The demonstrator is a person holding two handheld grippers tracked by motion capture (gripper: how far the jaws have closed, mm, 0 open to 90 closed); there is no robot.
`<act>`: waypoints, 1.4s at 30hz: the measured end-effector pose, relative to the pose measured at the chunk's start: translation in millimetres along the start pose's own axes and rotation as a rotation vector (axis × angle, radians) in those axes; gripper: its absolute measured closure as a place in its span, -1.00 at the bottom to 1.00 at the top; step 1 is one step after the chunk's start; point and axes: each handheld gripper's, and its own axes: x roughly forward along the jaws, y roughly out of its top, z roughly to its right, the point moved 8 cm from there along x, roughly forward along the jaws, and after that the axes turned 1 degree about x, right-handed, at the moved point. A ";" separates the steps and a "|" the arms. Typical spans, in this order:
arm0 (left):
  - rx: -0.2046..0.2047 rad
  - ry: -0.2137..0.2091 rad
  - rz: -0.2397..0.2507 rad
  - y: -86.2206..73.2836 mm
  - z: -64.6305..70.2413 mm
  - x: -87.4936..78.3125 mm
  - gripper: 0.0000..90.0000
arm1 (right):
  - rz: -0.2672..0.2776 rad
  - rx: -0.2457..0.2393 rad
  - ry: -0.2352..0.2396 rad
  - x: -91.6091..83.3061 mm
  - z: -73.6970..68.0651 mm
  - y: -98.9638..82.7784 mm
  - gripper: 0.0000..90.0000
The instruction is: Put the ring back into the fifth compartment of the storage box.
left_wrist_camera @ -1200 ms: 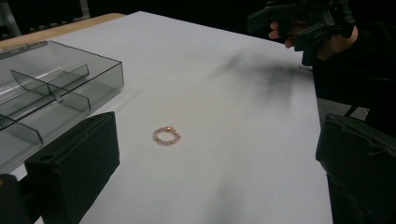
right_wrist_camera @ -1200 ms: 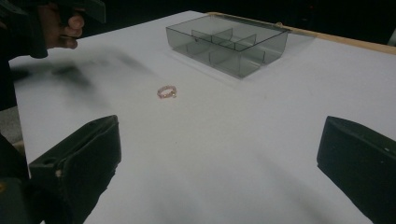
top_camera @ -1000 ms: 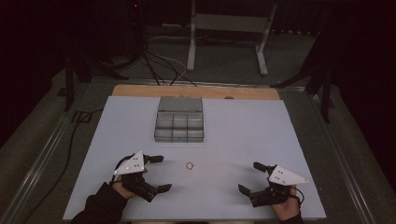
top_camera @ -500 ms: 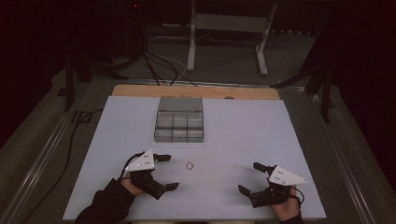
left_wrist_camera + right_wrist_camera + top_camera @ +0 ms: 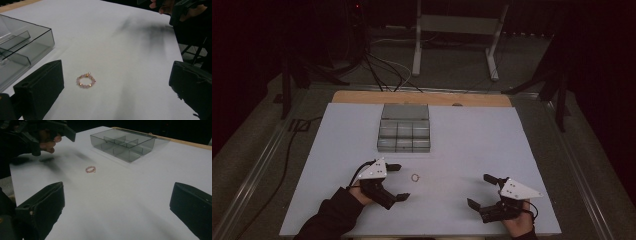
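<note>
- The right gripper (image 5: pixel 483 191) sits nearest the person's edge of the table (image 5: pixel 492 135), at the lower right of the high view, held in a hand that comes in from the bottom edge.
- Its jaws stand wide apart with nothing between them; in the right gripper view they rise at the two bottom corners with bare white tabletop in the gap.
- The left gripper (image 5: pixel 397 182) lies a little farther in, at the lower left of the high view, gripped by a hand at the end of a dark sleeve (image 5: pixel 332 217).
- Its jaws are likewise spread wide and hold nothing; they open toward the middle of the table.
- The bead ring (image 5: pixel 86 80), a small loop of pale pink beads with a few gold ones, lies flat on the white surface just beyond the left gripper.
- In the left gripper view the ring rests between the lines of the two jaws, closer to the left-hand jaw, touching neither.
- In the high view the ring (image 5: pixel 415 177) lies just to the right of the left gripper and well apart from the right gripper.
- Farther back stands a clear grey compartment box (image 5: pixel 405 132), near the table's far middle, apart from the ring; its dividers show in the right gripper view (image 5: pixel 122 143).
- Beyond the box a wooden strip (image 5: pixel 362 97) runs along the table's far edge.
- Past the table, black cables (image 5: pixel 382 70) and a white metal stand (image 5: pixel 457 30) rest on the dark floor.
</note>
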 end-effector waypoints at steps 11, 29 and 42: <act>-0.033 0.015 -0.032 1.4 -11.7 17.9 -0.98 | 0.000 0.002 0.001 -0.4 0.0 -0.3 -1.00; -0.097 0.056 -0.114 0.3 -26.9 35.2 -0.79 | 0.000 0.003 0.004 -0.7 -0.4 -0.7 -1.00; -0.130 0.078 -0.154 -2.7 -36.3 42.4 -0.25 | 0.000 0.006 0.003 -1.3 -0.1 -0.8 -1.00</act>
